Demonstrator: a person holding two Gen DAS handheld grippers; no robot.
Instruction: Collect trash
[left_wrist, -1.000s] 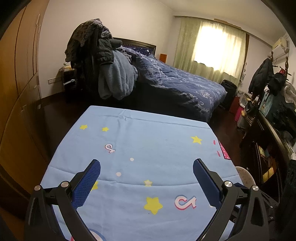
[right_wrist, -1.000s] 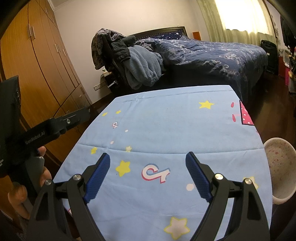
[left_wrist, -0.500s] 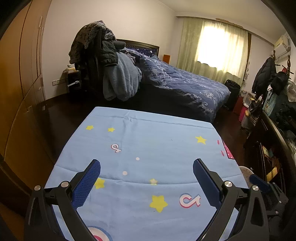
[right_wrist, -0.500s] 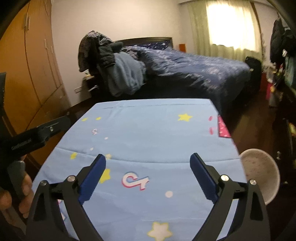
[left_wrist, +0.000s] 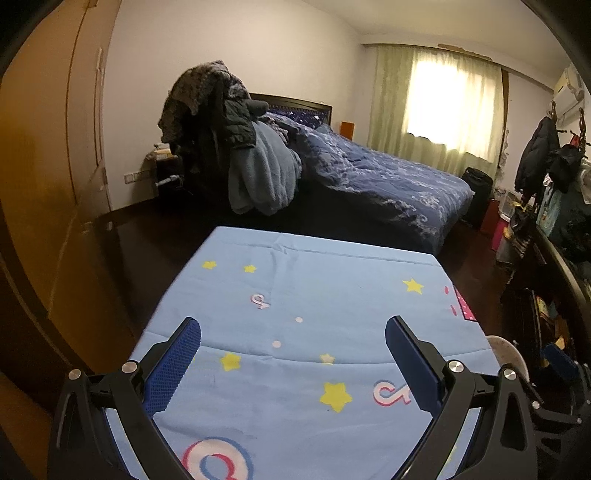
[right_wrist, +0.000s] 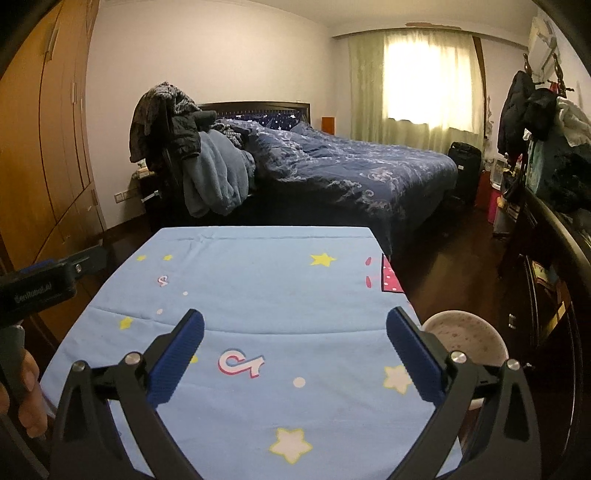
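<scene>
The left gripper (left_wrist: 291, 347) hangs over the near part of the blue cloth (left_wrist: 332, 302), fingers spread wide, nothing between them. The right gripper (right_wrist: 295, 343) hangs over the same cloth (right_wrist: 258, 280), likewise spread and empty. No trash can be made out on the cloth. A speckled bin (right_wrist: 465, 339) stands just off the cloth's right edge, near the right gripper. Beyond the cloth's far edge lies a bed (right_wrist: 351, 166)
</scene>
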